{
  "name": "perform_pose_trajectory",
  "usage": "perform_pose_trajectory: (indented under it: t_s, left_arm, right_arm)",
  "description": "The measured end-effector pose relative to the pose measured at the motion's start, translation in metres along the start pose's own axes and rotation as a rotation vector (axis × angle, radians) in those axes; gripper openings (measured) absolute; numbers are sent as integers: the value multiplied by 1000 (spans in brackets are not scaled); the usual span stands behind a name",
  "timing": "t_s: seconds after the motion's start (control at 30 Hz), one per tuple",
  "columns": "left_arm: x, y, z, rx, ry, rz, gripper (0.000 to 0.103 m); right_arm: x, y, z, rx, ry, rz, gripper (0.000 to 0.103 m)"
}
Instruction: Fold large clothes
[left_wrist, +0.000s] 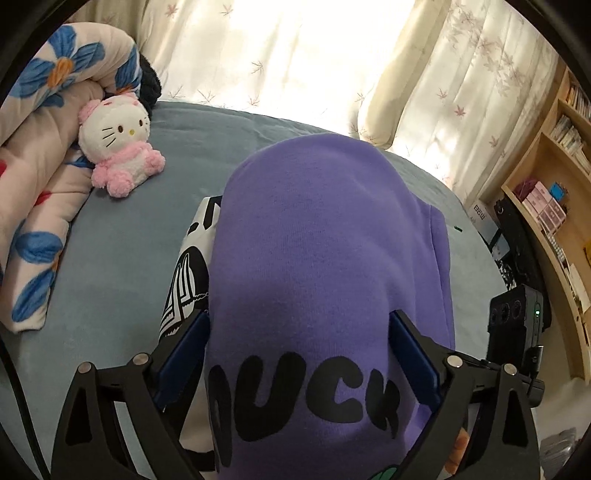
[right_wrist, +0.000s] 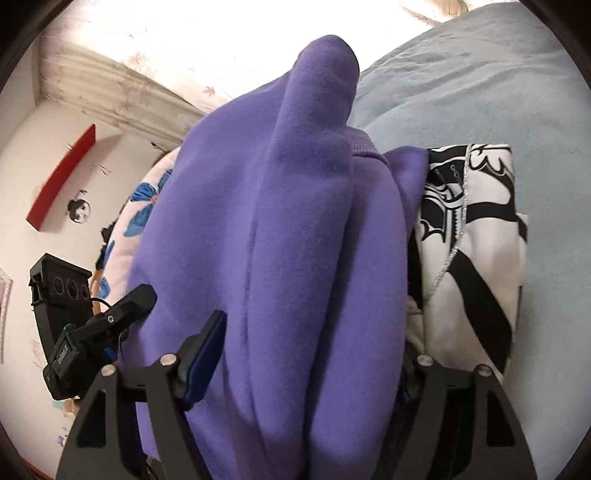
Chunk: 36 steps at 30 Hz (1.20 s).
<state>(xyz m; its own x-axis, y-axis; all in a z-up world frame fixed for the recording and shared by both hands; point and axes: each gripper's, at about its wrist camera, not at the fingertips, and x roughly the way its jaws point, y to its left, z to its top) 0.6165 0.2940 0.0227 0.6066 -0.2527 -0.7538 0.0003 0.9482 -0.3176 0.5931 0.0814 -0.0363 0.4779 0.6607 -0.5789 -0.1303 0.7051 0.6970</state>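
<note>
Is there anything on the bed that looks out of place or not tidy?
Nothing looks damaged or spilled. The folded purple sweatshirt only partly covers the black-and-white garment, which sticks out at one side, so the pile on the blue sheet is uneven.

My right gripper is straddling a bunched purple sweatshirt; the thick folds are filling the jaws, left pad against the fabric, right pad hidden behind it. A black-and-white patterned garment is lying just beside it on the grey-blue bed. A floral quilt is showing behind the purple.
</note>
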Motion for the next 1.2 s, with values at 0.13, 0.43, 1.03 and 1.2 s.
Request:
perform_pose_trajectory:
  t_s: [0.13, 0.43, 1.03, 1.2]
  left_arm:
    - [-18, -9, -6, 16, -34, 55, 96]
    - [-85, -64, -50, 85, -14, 147, 96]
    - [-267, -225, -171, 149, -63, 116, 96]
    - [-294, -271, -226, 185, -96, 133, 96]
  right_arm:
    - [-23, 10, -6, -40, 29, -90, 79]
    - [-120, 29, -48, -102, 14, -248, 79]
    - [-350, 133, -187, -313, -24, -394, 79]
    - [-386, 131, -229, -321, -38, -433, 79]
